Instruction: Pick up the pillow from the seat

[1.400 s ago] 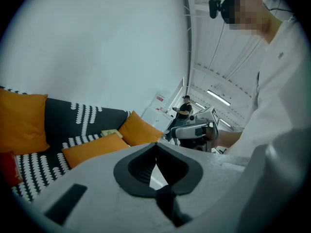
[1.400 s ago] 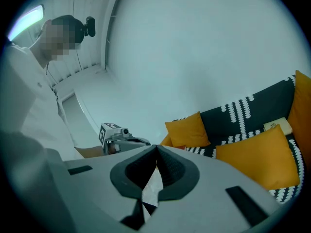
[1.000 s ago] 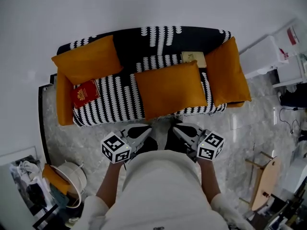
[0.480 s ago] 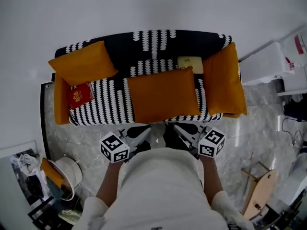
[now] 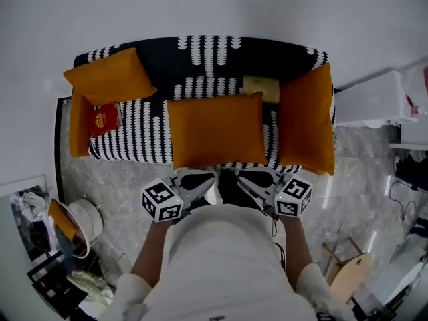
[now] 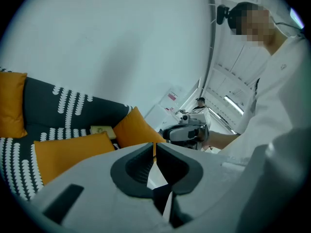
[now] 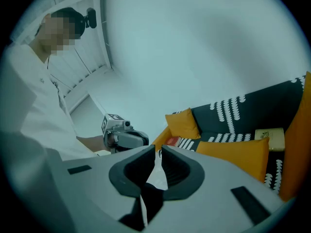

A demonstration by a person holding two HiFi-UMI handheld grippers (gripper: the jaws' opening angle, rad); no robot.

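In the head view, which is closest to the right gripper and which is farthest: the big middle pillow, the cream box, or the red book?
1. Middle orange pillow, straight ahead of the right gripper.
2. Cream box, behind that pillow, further back.
3. Red book, far over at the left end of the sofa.

The head view looks steeply down on the sofa. Both gripper views, low and near, share it, seemingly from opposite sides.
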